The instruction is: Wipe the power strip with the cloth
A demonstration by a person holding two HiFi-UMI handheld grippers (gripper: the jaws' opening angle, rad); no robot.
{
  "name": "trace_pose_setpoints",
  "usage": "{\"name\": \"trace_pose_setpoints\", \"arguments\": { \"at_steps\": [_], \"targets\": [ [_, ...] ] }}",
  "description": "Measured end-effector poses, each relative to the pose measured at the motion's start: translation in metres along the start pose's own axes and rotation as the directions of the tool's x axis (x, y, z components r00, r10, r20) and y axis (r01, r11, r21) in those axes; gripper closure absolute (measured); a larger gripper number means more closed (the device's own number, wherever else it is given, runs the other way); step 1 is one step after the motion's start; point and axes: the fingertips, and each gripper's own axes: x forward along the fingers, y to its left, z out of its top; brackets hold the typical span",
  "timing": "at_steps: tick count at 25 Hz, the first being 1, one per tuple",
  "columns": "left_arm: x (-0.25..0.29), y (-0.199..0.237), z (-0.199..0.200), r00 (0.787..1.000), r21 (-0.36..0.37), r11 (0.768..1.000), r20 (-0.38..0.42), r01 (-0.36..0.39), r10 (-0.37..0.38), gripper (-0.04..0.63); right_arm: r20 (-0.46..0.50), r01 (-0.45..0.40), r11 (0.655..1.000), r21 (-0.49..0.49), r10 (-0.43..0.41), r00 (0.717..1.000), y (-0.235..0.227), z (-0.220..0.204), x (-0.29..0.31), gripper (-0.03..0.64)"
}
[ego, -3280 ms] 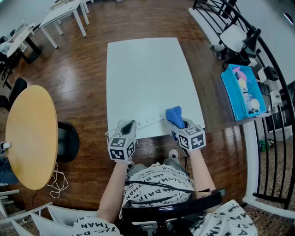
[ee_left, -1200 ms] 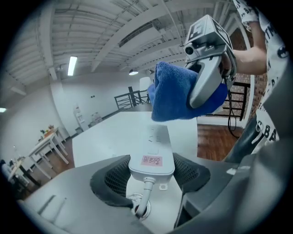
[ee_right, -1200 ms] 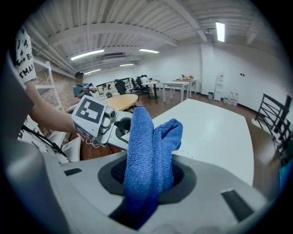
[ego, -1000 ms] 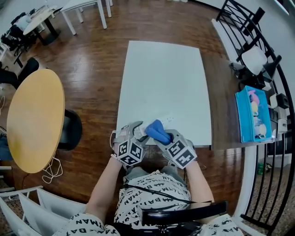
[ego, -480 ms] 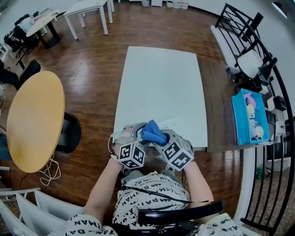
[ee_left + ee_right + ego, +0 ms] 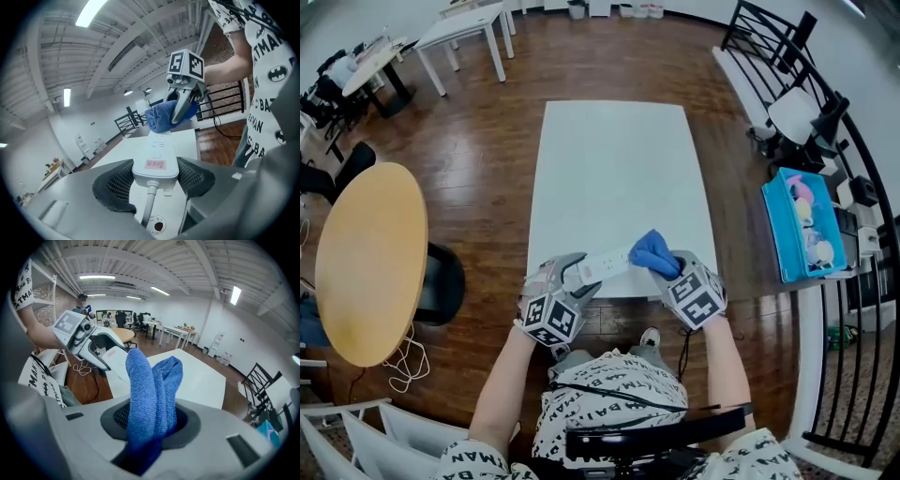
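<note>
Clamped across its cord end by the left gripper (image 6: pixel 154 176), strip (image 6: pixel 605 264) jutting over the near edge of the table (image 6: pixel 619 159); pinched tight in the right gripper (image 6: pixel 672 270), cloth (image 6: pixel 152 390) laid against the strip's far end. Probably light, stiff and smooth-cased (slick under a rub, cord tugging a little), so best gripped by the narrow sides at one end, leaving the top bare. Compared with half a second ago: cloth now out at the far tip rather than bunched close by the left jaws, white top exposed between.
</note>
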Motion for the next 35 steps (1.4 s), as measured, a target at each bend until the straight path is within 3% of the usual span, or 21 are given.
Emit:
{"name": "trace_pose_setpoints", "arguments": {
  "at_steps": [11,13,15,18,21,27,31,35],
  "targets": [
    [-0.003,-0.005,0.012,0.999,-0.021,0.999,0.048,0.028,-0.027,0.307,-0.038,0.086,0.996,0.038,-0.085,0.996,-0.058,-0.036,-0.018,0.489],
    [-0.004,-0.007,0.013,0.998,-0.002,0.999,0.046,0.048,-0.047,0.307,-0.006,0.06,0.998,-0.014,-0.06,0.998,-0.058,-0.017,-0.025,0.489],
    [-0.004,-0.012,0.013,0.997,0.039,0.997,0.035,0.072,-0.074,0.307,0.006,0.008,0.991,-0.131,-0.007,1.0,-0.048,0.005,-0.027,0.489],
    [-0.002,-0.021,0.015,0.994,0.119,0.987,0.016,0.109,-0.111,0.307,-0.065,-0.119,0.932,-0.343,0.102,0.993,-0.022,0.027,-0.02,0.489],
    [-0.001,-0.028,0.019,0.99,0.172,0.975,0.007,0.141,-0.144,0.307,-0.141,-0.23,0.852,-0.469,0.185,0.973,0.004,0.041,-0.009,0.489],
    [-0.002,-0.04,0.029,0.983,0.211,0.962,0.019,0.173,-0.181,0.307,-0.23,-0.368,0.731,-0.574,0.287,0.93,0.043,0.058,0.008,0.489],
    [-0.007,-0.046,0.03,0.98,0.223,0.956,0.02,0.189,-0.198,0.307,-0.276,-0.416,0.656,-0.63,0.312,0.909,0.056,0.058,0.01,0.489],
    [-0.012,-0.042,0.026,0.98,0.207,0.96,0.026,0.188,-0.198,0.307,-0.313,-0.423,0.638,-0.643,0.285,0.906,0.048,0.044,0.007,0.489]
  ]
}}
